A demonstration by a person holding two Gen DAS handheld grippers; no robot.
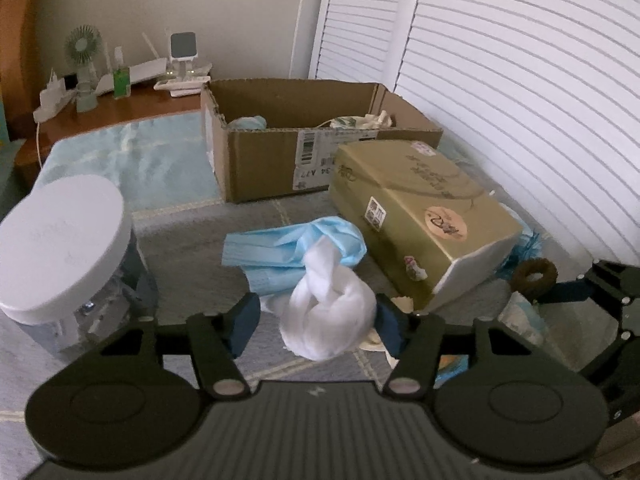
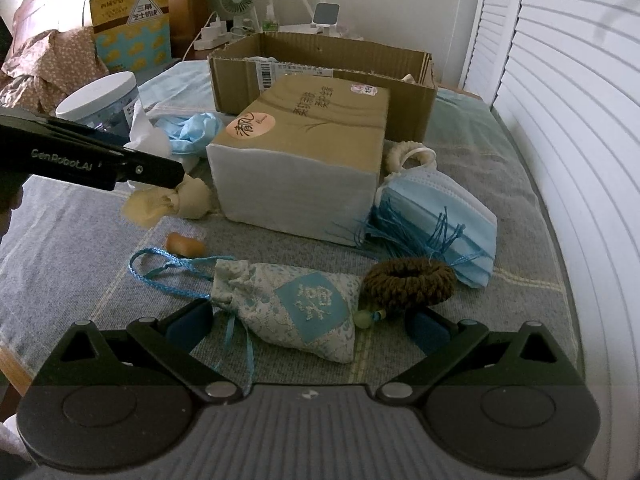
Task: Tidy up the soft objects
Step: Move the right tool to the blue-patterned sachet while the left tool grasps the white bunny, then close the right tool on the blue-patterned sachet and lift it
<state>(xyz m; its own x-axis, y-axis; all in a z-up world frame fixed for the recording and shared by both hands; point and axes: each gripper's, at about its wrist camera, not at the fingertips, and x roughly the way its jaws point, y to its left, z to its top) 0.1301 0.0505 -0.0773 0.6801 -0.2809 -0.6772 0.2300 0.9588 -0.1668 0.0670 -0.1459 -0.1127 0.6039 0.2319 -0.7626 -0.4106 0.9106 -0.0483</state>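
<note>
The left gripper (image 1: 316, 322) is angled downward, its blue pads (image 1: 244, 320) set partly apart; whether anything is pressed cannot be told. The right gripper (image 2: 310, 326) is likewise tilted downward, its jaws spread wide and nothing clamped between them.

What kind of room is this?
Probably a bedroom: things lie on a bed's checked cover, a wooden bedside table holds a small fan, and white louvred doors stand alongside.

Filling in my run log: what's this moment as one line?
left gripper open around white cloth | right gripper open around sachet
</note>
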